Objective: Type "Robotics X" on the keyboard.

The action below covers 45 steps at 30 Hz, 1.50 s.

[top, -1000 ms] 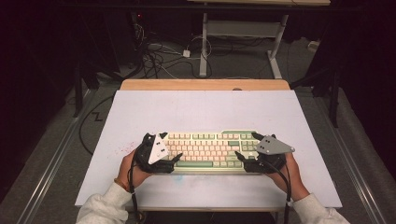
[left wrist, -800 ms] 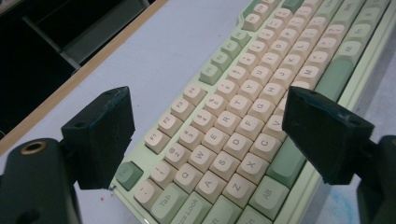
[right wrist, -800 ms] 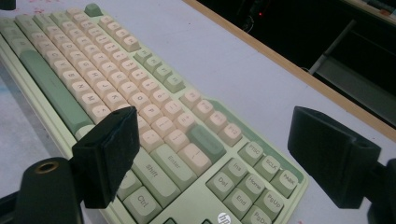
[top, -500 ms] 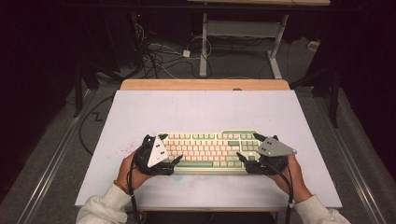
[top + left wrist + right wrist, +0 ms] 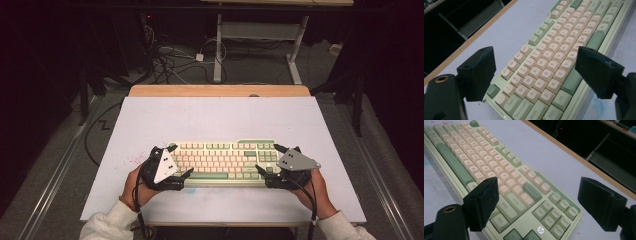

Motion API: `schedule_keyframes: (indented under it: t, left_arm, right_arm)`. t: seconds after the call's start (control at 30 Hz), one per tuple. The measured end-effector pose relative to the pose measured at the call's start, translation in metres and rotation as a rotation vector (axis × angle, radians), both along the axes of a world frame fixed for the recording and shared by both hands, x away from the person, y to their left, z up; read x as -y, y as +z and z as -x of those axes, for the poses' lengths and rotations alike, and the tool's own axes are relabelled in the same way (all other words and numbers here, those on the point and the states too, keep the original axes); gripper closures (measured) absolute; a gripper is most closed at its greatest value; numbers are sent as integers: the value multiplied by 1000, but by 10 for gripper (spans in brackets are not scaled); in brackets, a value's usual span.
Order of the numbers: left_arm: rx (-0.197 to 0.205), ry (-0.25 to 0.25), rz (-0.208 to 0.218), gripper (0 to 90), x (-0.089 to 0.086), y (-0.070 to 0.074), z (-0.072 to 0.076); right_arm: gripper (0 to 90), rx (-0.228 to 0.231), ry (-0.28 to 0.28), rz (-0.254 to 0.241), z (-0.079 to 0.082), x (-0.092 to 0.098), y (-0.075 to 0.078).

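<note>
A pale green keyboard (image 5: pixel 225 160) with cream keys lies flat near the front of the white tabletop (image 5: pixel 215 115). My left gripper (image 5: pixel 182 159) stands open across the keyboard's left end, one jaw at the far edge and one at the near edge. In the left gripper view the keyboard (image 5: pixel 554 50) runs between the wide-apart jaws of the left gripper (image 5: pixel 536 65). My right gripper (image 5: pixel 266 157) is open in the same way around the right end. Its own view shows the right gripper (image 5: pixel 541 200) astride the keyboard (image 5: pixel 486 162) by the Enter and arrow keys. Whether any jaw touches the keyboard is unclear.
A wooden strip (image 5: pixel 220 90) borders the table's far edge. Beyond it are floor cables (image 5: pixel 170 57) and a white desk frame (image 5: pixel 260 30). Faint red and blue stains mark the tabletop near the keyboard's left end.
Both grippers have shifted slightly toward the table's near edge. The keyboard lies in about the same place, and both pairs of jaws remain open.
</note>
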State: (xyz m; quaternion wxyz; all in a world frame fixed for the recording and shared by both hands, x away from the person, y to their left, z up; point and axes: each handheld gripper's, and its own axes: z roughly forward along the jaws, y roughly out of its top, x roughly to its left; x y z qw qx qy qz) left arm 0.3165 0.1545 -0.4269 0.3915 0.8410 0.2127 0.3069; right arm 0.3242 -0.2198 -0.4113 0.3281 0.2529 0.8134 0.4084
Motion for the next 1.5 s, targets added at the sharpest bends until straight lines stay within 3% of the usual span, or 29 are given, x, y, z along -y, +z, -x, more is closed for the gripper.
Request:
schedule_keyframes:
  t: [0.67, 0.87, 0.93, 1.3, 1.5]
  left_arm:
    - [7, -2, 15, 165, -20, -2, 15]
    - [23, 29, 23, 165, -30, -6, 18]
    - [13, 34, 39, 165, -34, -9, 18]
    - [-23, 36, 19, 165, -45, -21, 20]
    - [-36, 58, 13, 165, -54, -27, 20]
  right_arm:
    - [177, 35, -28, 5, 14, 14, 4]
    - [178, 52, -46, 2, 17, 22, 3]
    - [180, 56, -57, 2, 18, 25, 2]
    - [178, 88, -103, 5, 25, 40, -3]
    - [176, 82, -122, 0, 26, 50, -8]
